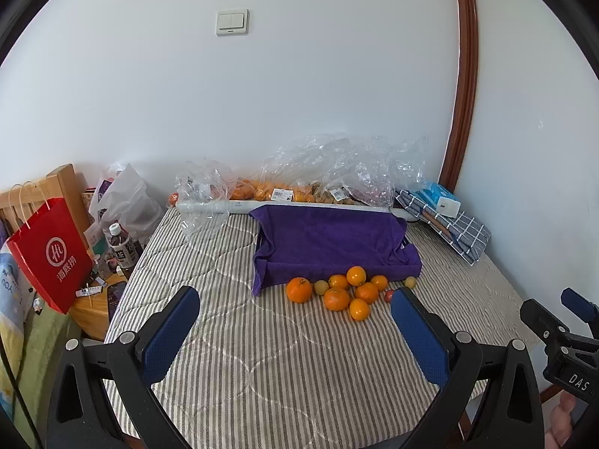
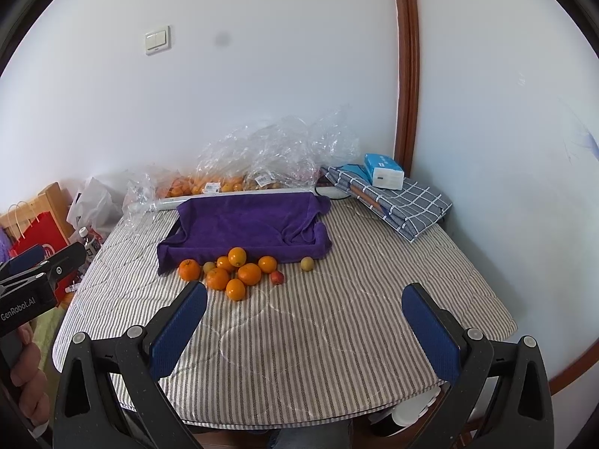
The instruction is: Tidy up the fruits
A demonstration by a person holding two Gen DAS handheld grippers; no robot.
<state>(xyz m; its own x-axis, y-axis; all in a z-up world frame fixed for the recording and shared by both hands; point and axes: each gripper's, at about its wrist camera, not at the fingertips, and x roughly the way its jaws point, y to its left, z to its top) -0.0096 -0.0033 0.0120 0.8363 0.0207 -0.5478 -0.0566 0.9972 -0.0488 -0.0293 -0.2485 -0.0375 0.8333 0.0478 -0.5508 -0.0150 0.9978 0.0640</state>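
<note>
Striped table: both grippers' jaws wide, empty.

Striped cloth before the fruit cluster — bare, passable; behind it, purple-draped tray, then plastic bags — blocked.

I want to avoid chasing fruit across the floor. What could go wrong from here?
1. The oranges lie in a tight cluster, touching; gripping one may nudge its neighbours and set them rolling over the striped tablecloth.
2. The small yellow fruit lies apart from the rest and is easy to overlook.
3. The purple towel draped over the tray hangs loose at its front-left corner and could snag a finger.
</note>
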